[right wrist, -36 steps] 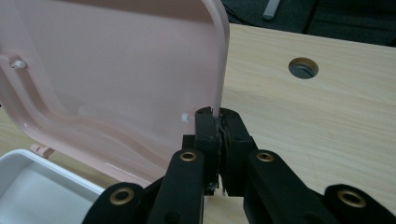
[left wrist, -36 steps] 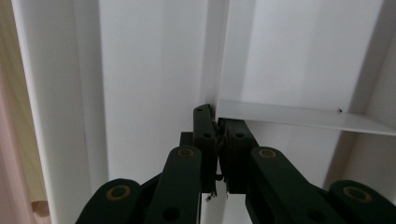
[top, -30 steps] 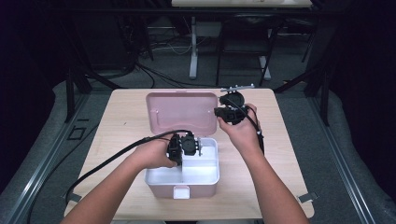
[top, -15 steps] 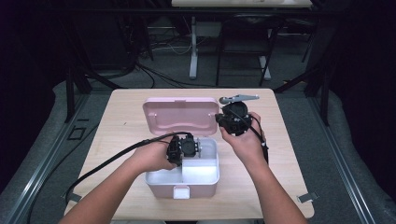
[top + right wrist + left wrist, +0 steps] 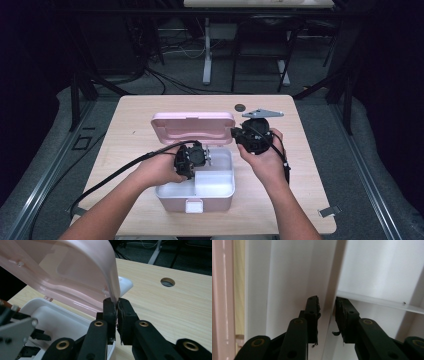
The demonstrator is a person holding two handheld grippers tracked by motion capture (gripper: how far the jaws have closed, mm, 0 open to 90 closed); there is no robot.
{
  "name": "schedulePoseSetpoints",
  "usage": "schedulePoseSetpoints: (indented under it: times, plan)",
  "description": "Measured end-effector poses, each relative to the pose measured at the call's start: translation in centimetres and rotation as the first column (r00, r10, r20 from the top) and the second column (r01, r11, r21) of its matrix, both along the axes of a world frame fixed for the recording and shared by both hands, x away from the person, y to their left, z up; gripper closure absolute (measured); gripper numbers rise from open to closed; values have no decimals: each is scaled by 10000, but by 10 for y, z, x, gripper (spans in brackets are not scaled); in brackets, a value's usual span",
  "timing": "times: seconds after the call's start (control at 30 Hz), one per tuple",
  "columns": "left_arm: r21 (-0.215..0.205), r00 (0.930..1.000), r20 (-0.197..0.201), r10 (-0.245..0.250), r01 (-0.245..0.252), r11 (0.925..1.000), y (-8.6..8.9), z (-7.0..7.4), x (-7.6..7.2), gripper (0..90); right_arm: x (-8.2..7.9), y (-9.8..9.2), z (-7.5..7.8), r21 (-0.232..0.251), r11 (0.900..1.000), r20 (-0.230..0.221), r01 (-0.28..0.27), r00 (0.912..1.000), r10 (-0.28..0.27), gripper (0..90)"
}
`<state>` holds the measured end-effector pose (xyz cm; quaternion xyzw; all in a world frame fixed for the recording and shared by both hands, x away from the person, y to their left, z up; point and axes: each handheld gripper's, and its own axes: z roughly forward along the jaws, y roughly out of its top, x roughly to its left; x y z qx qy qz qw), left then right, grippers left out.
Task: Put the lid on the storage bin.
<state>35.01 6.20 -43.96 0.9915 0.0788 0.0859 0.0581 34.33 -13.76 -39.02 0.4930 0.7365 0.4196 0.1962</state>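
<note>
Box [image 5: 197, 192]: near middle of your table [image 5: 310, 165], white inside, pink lid [image 5: 194, 127] raised on its far side
Right gripper [image 5: 235, 133]: you pinch the lid's right edge [image 5: 113, 290], pads pressed on it
Left gripper [image 5: 206, 154]: your jaws have just been opening; they straddle the box's white divider [image 5: 329, 302], pads apart, gripping nothing

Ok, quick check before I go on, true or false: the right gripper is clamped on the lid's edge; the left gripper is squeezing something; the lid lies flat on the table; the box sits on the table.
1. The right gripper is clamped on the lid edge. True.
2. The left gripper is squeezing something. False: its jaws have just been opening, with nothing between them, inside the box.
3. The lid lies flat on the table. False: it is raised, tilted over the box.
4. The box sits on the table. True.
</note>
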Motion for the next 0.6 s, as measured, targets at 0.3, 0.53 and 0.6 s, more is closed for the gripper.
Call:
schedulePoseSetpoints:
  times: [0.3,0.53,0.6]
  plan:
    - [-750,9981,-65,617,-620,9953,21,0,0,661,-6,-3,-5,441,9990,141,49,9999,-55,843]
    - [-2106,9944,16,1057,-1030,9721,42,10,-3,637,-10,-3,-5,494,9988,76,4,10000,-8,841]
    - [-2465,9924,32,1230,-1184,9619,48,13,-3,637,-10,-3,-6,504,9987,111,31,9999,-37,841]
